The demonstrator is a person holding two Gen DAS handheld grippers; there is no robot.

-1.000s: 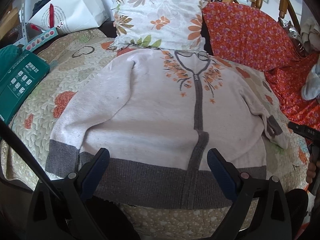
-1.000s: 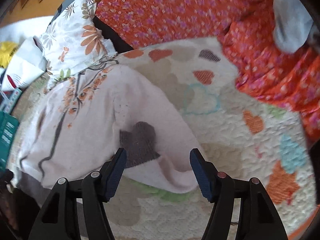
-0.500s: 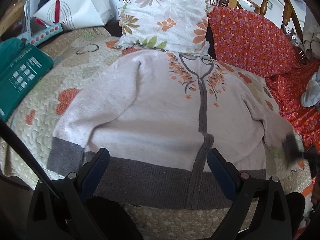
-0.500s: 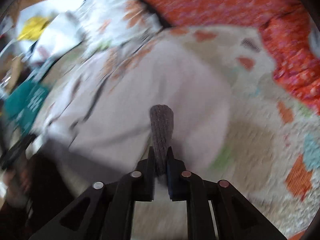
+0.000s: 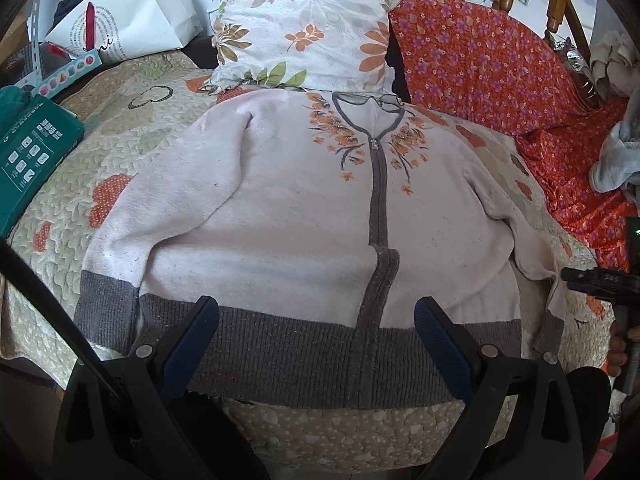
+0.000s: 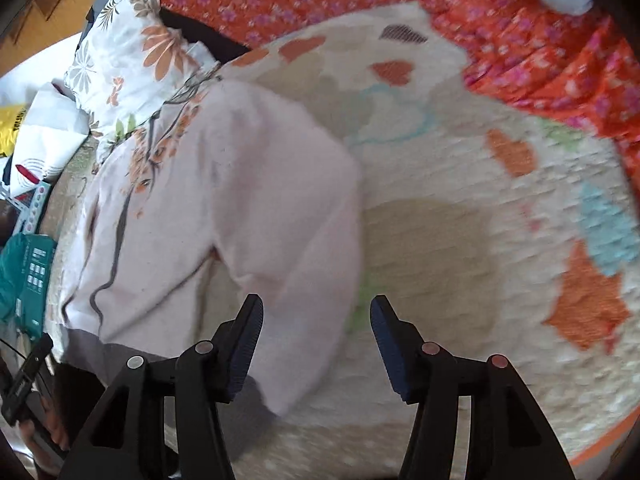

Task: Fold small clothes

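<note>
A pale pink zip cardigan with grey hem, grey cuffs and orange flower embroidery lies face up on the quilted bed. My left gripper is open and empty above the grey hem. Its left sleeve lies straight beside the body. The right sleeve runs down the cardigan's right side with its grey cuff near the hem. My right gripper is open and empty just over that sleeve; it also shows at the left wrist view's right edge.
A floral pillow lies behind the collar. An orange flowered blanket covers the right side. A green box and a white paper bag sit at the left. The heart-patterned quilt spreads right of the cardigan.
My right gripper closed on the right sleeve's grey cuff, pulled the sleeve straight down toward the hem, then opened and let it go. The left gripper barely moved.
</note>
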